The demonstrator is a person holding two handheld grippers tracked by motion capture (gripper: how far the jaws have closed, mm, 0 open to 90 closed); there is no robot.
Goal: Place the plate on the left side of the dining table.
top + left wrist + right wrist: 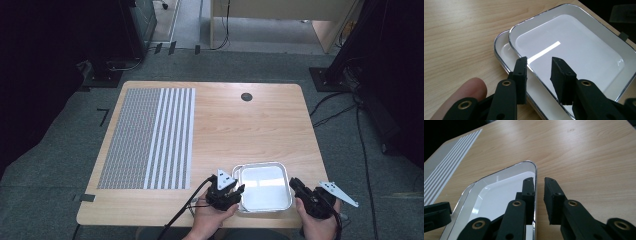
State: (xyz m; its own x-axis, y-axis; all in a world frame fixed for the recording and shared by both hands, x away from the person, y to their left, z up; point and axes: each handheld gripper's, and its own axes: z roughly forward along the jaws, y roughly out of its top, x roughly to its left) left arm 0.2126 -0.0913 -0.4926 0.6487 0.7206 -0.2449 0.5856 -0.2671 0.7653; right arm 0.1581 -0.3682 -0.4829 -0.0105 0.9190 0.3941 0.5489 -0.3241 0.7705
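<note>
- Where the table (pixel 250 130) begins on its left side, a mat (pixel 150 137) lies flat on the wood; the left part of it has a fine grey dotted pattern and the right part has grey and white stripes. It is well apart from both grippers.
- The left gripper (pixel 239 192) is held in the person's left hand (pixel 210 220) near the front edge of the table, just at the left rim of the trays. In the left gripper view its jaws stand apart, one on each side of the rim of the upper tray (pixel 574 47), and a clear gap shows between the pads and the rim, so it is open and grips nothing.
- Two white trays with a thin metal-coloured edge are stacked near the front edge of the table, between the two grippers. The upper tray sits in the lower tray (pixel 504 48) but shifted a little (the left rim of the lower one shows beside it). In the high view the stack (pixel 262 187) rests flat on the wood.
- A small dark round spot (pixel 246 97) is in the table top near the far edge, well apart from the trays.
- The right gripper (pixel 294 184) is in the person's right hand (pixel 317 222), at the right side of the trays. In the right gripper view one jaw is inside the tray (pixel 499 195) and the other outside, with the right rim between them. The gap is narrow, but whether the pads press on the rim I cannot tell.
</note>
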